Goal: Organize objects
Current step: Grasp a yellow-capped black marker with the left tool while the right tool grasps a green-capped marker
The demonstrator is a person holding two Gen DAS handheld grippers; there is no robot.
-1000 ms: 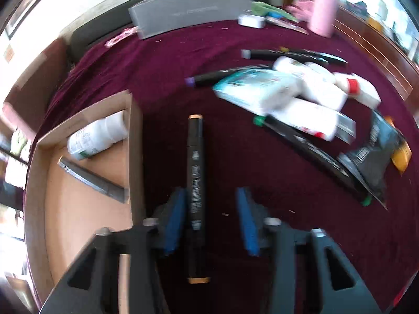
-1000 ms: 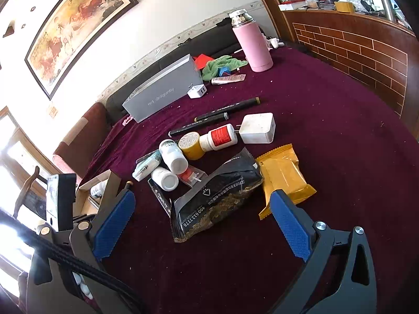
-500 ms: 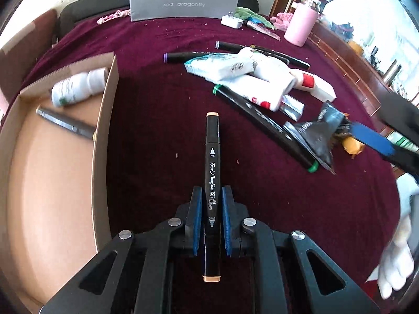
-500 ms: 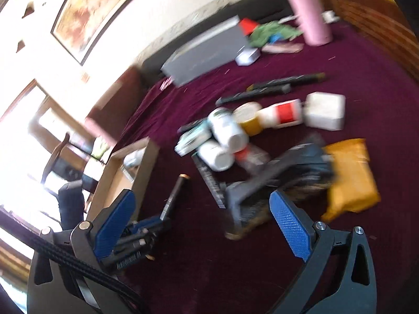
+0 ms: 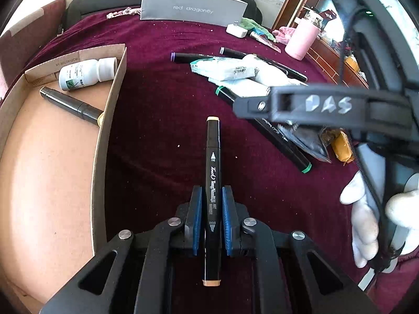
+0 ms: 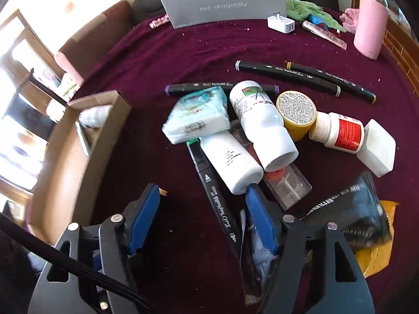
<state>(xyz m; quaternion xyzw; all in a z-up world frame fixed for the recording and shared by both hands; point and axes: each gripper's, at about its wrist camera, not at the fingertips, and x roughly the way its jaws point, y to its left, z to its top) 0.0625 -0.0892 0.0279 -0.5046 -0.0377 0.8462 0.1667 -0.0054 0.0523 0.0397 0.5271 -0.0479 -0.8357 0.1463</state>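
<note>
Right, your left tongs (image 5: 211, 219) are clamped tight on a black marker with tan end caps (image 5: 212, 172), the blue pads pressing its barrel on both sides, the marker running straight out ahead over the maroon cloth of the counter (image 5: 157, 120). Just to the left sits the cardboard box (image 5: 110, 120), and inside it lie a white bottle with a green label (image 5: 86, 74) and a dark grey marker (image 5: 70, 104), the bottle at the far corner, the marker slanting just beside it.

Over on your other side, the right tongs (image 6: 201, 219) are closing, jaws partway in, and a black marker with a green cap (image 6: 214, 191) lies slanting between the pads; neither pad presses it that I can see. The right pad sits down against the edge of the pile, beside a plain white bottle (image 6: 230, 164) and a clear plastic case (image 6: 288, 188). A black foil packet (image 6: 345, 209) and a yellow packet (image 6: 377, 256) lie under that right arm.

Further back in the heap: a tissue pack (image 6: 196, 117), a second white bottle (image 6: 262, 123) lying across the first, a yellow jar (image 6: 297, 113), a red-labelled bottle (image 6: 340, 132), a white block (image 6: 378, 147). At the far edge stand a grey box (image 6: 225, 2) and a pink flask (image 6: 370, 23).

From the left view, your gloved right hand (image 5: 366, 225) shows at the edge, wrapped round the handle.
</note>
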